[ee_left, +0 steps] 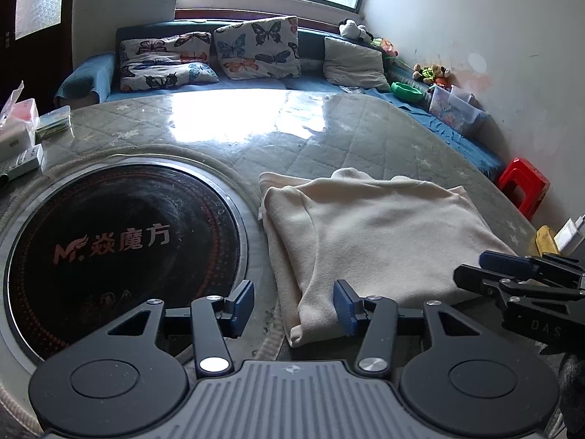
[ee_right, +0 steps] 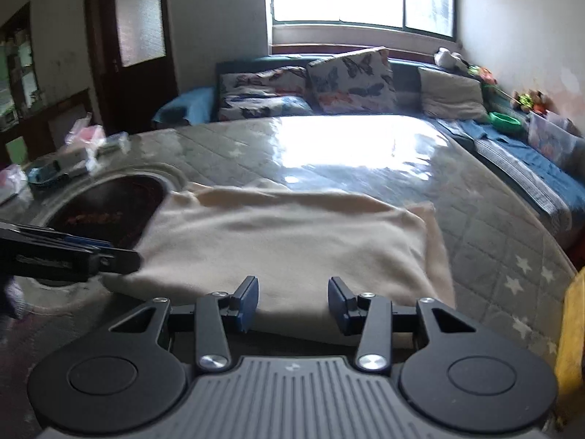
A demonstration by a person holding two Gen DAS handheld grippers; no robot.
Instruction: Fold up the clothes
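A cream garment (ee_left: pixel 376 234) lies folded into a rough rectangle on the round quilted table (ee_left: pixel 226 135). It also shows in the right wrist view (ee_right: pixel 285 241). My left gripper (ee_left: pixel 294 307) is open and empty, just above the garment's near left corner. My right gripper (ee_right: pixel 292 301) is open and empty over the garment's near edge. The right gripper shows in the left wrist view (ee_left: pixel 519 274) at the garment's right side. The left gripper shows in the right wrist view (ee_right: pixel 73 252) at the garment's left side.
A black round heater plate (ee_left: pixel 117 245) is set in the table left of the garment. Boxes and packets (ee_left: pixel 22 135) sit at the table's far left. A blue sofa (ee_left: pixel 256 84) with butterfly pillows stands behind. A red stool (ee_left: pixel 523 183) stands at the right.
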